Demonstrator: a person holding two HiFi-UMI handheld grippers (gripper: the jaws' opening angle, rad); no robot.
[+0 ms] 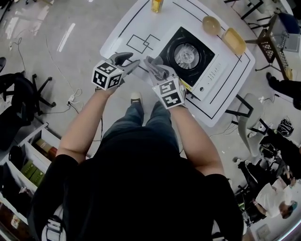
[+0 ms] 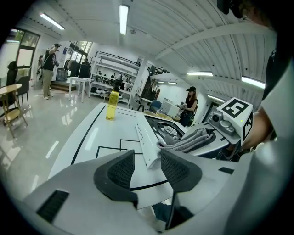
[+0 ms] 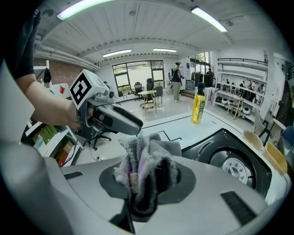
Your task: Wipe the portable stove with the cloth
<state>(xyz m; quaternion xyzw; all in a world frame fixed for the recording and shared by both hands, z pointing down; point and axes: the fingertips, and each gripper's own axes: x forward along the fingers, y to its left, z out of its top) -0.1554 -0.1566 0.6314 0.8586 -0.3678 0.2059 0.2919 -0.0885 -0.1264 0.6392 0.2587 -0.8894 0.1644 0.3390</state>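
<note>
The right gripper clamps the bunched grey cloth by the near corner of the portable stove on the white bench, perhaps not touching it. The left gripper is alongside, its jaws apart and empty.

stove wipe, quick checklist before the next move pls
1. Cloth clamped in the right gripper: ok.
2. Left gripper empty, jaws apart: ok.
3. Stove top free of things: ok.
4. Bottle, bowl and yellow dish sit on the table away from the stove: ok.
5. Cloth touching the stove: not ok, it is held in the air short of the near corner.
6. Burner off and cool: cannot tell.
</note>
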